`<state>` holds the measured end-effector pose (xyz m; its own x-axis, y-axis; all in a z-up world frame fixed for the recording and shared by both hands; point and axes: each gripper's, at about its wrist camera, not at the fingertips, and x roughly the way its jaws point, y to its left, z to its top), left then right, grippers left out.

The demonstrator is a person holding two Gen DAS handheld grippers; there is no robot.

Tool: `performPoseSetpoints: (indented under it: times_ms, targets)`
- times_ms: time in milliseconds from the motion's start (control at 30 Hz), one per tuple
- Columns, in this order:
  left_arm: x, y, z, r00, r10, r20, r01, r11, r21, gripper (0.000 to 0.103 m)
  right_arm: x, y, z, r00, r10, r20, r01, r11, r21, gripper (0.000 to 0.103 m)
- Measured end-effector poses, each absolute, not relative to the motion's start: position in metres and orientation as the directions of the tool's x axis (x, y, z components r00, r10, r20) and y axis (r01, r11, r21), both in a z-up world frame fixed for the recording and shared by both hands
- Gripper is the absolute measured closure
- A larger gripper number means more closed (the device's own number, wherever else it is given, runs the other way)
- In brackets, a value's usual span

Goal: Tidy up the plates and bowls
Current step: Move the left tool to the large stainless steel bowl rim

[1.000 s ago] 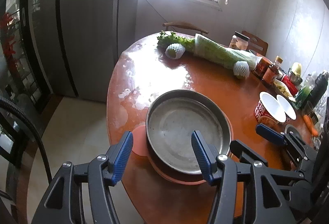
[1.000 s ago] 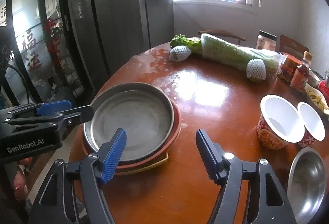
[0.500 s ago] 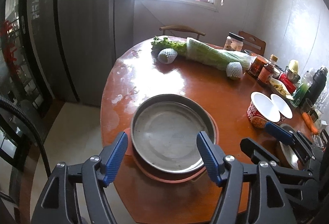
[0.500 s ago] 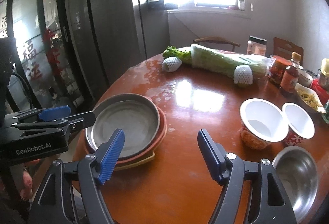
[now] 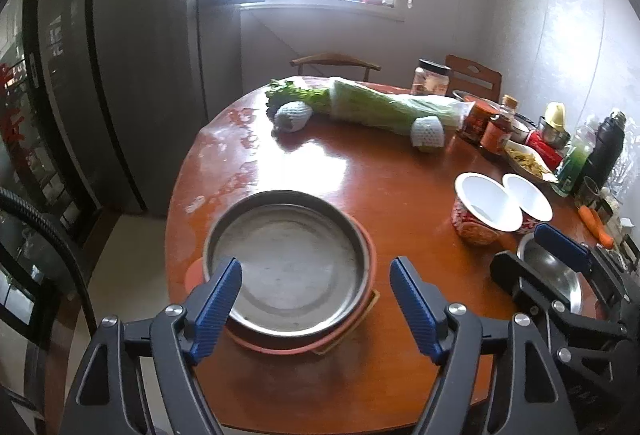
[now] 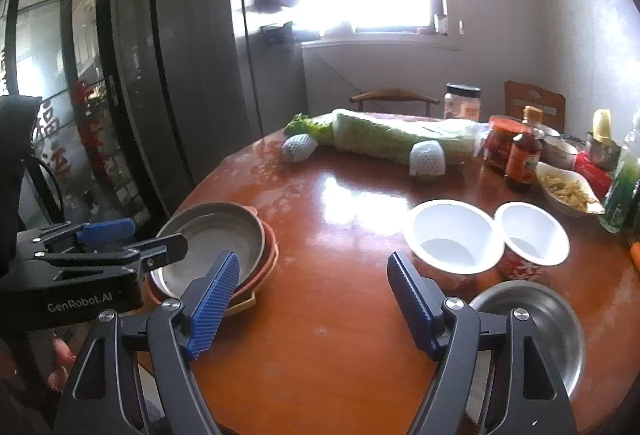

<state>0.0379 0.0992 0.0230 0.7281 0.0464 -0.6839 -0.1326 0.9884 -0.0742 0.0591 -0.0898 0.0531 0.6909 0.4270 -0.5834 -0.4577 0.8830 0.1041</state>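
Note:
A shallow metal plate [image 5: 286,267] rests on an orange plate [image 5: 371,259], with a yellowish rim [image 5: 370,305] under both, near the table's left edge. My left gripper [image 5: 315,267] hovers in front of this stack. Its jaws are opening and nothing is between the pads. In the right wrist view the same stack [image 6: 212,239] lies left, partly behind the left gripper [image 6: 132,239]. My right gripper [image 6: 313,263] hangs over bare table, its jaws opening and holding nothing. A steel bowl [image 6: 532,323] sits by its right finger. Two white paper bowls [image 6: 452,235] stand beyond.
At the back of the round wooden table [image 5: 400,187] lie a wrapped cabbage [image 5: 384,107] and two foam-netted fruits [image 5: 428,131]. Jars, bottles, a dish of food [image 6: 568,191], a flask [image 5: 608,151] and a carrot [image 5: 596,223] crowd the right side. A dark fridge [image 5: 120,75] stands left.
Both grippers have drawn back and risen from the table, so the plate stack looks smaller and farther. Both pairs of jaws stand wider than before.

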Motion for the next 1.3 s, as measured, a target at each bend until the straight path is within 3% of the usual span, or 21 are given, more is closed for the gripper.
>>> performPoseSetpoints:
  times_ms: [600,800,1300]
  targets:
    - [0.040,0.041,0.035,0.738,-0.026,-0.674,-0.035,0.996,-0.077,0.025,0.034,-0.147,0.078,0.772,0.351,-0.530,-0.374,0.925,0.069,0.024]
    - [0.045,0.016,0.031,0.728,-0.074,-0.682,0.028,0.997,-0.078,0.025,0.030,-0.179,0.076,0.807,0.262,-0.530,-0.287,0.957,0.037,0.024]
    - [0.069,-0.056,0.014,0.671,-0.191,-0.716,0.164,0.981,-0.108,0.025,0.035,-0.267,0.050,0.793,0.071,-0.605,-0.075,0.997,0.019,0.024]
